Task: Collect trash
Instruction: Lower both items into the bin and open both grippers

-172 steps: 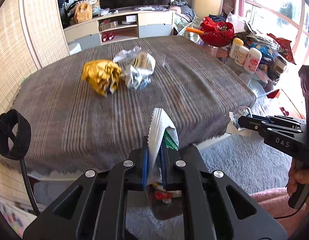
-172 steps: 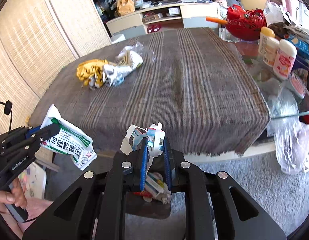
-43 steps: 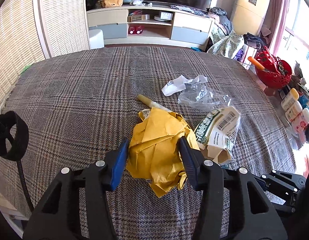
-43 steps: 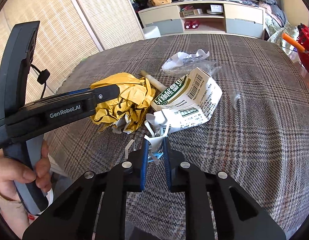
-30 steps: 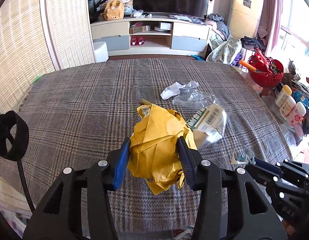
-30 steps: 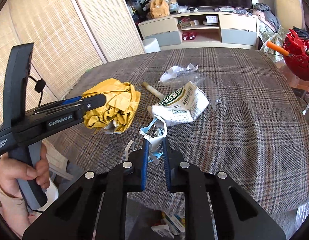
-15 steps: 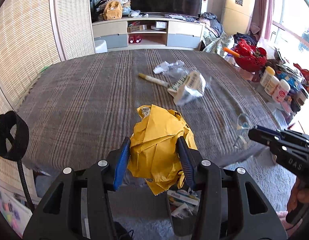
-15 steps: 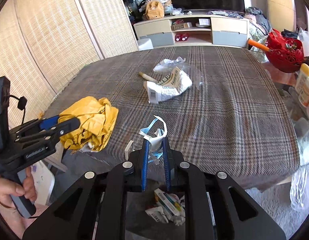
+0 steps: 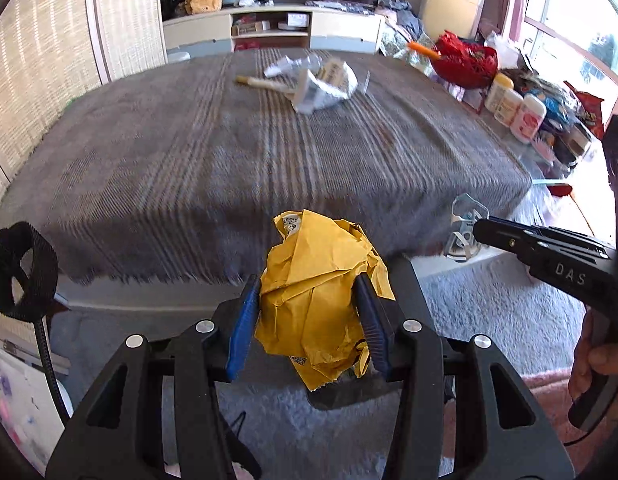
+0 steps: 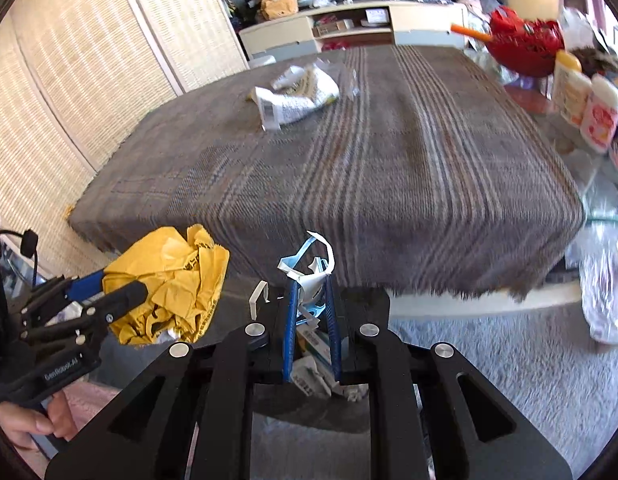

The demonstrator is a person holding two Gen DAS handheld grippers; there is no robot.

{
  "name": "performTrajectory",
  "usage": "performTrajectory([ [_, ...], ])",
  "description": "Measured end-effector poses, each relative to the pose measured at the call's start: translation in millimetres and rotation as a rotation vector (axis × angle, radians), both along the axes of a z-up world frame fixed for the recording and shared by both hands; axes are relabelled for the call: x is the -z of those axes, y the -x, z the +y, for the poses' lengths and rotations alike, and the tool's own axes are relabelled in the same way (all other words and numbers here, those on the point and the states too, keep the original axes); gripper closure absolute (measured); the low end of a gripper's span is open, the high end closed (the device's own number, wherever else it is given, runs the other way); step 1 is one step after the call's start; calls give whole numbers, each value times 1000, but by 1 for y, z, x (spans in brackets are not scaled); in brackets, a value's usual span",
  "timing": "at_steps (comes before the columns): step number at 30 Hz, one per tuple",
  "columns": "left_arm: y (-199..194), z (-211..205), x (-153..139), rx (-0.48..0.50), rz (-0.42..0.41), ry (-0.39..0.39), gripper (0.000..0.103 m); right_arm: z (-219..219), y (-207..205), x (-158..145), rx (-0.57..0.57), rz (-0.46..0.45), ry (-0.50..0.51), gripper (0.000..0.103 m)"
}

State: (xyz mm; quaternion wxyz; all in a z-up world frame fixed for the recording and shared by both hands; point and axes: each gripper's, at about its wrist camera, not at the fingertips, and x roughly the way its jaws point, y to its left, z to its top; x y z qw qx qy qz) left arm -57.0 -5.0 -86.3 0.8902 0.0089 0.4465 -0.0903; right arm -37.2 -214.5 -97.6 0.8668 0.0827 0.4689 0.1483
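- Yellow wad (image 9: pixel 315 300): crumpled paper clamped between the blue pads (image 9: pixel 240 332) of the left gripper (image 9: pixel 307 320), held off the table's near edge, above a dark bin (image 9: pixel 349 394) on the carpet (image 9: pixel 489 312). Also seen from the right wrist view (image 10: pixel 169 292), where the left gripper (image 10: pixel 121 288) enters from the left.
- Scrap (image 10: pixel 311 276): a small white-and-blue torn piece pinched in the nearly closed right gripper (image 10: pixel 312 320), likewise off the table's near edge. Beneath it the bin (image 10: pixel 321 412) holds printed wrappers. In the left wrist view the right gripper (image 9: pixel 479 232) comes in from the right with the scrap (image 9: pixel 465 228) at its tip.
- Bag (image 9: pixel 325 84): a white printed packet lying toward the far edge of the table (image 9: pixel 229 152), which is covered by a grey plaid cloth; same bag in the right wrist view (image 10: pixel 297 96).
- Stick (image 9: pixel 261 82): a pale rod just left of the bag, touching or under it; which cannot be told.
- Clear film (image 9: pixel 293 65): crumpled plastic just behind the bag.
- Red basket (image 9: pixel 465 58) and bottles (image 9: pixel 513 110): beyond the table's right edge.
- TV stand (image 9: pixel 277 32): against the far wall.
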Motion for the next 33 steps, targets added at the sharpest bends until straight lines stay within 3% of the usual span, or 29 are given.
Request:
performTrajectory([
  [14, 13, -15, 100, 4, 170, 1, 57, 9, 2, 86, 58, 222, 54, 87],
  [26, 8, -20, 113, 16, 189, 16, 53, 5, -4, 89, 72, 227, 15, 83],
  [27, 8, -20, 112, 15, 186, 18, 49, 4, -4, 89, 79, 227, 11, 81],
  [29, 10, -20, 108, 16, 172, 18, 37, 2, -4, 87, 90, 218, 15, 55],
  [30, 11, -20, 106, 16, 159, 14, 33, 1, -4, 86, 95, 210, 16, 49],
  [33, 12, -17, 101, 6, 140, 6, 26, -3, -4, 81, 111, 196, 11, 40],
])
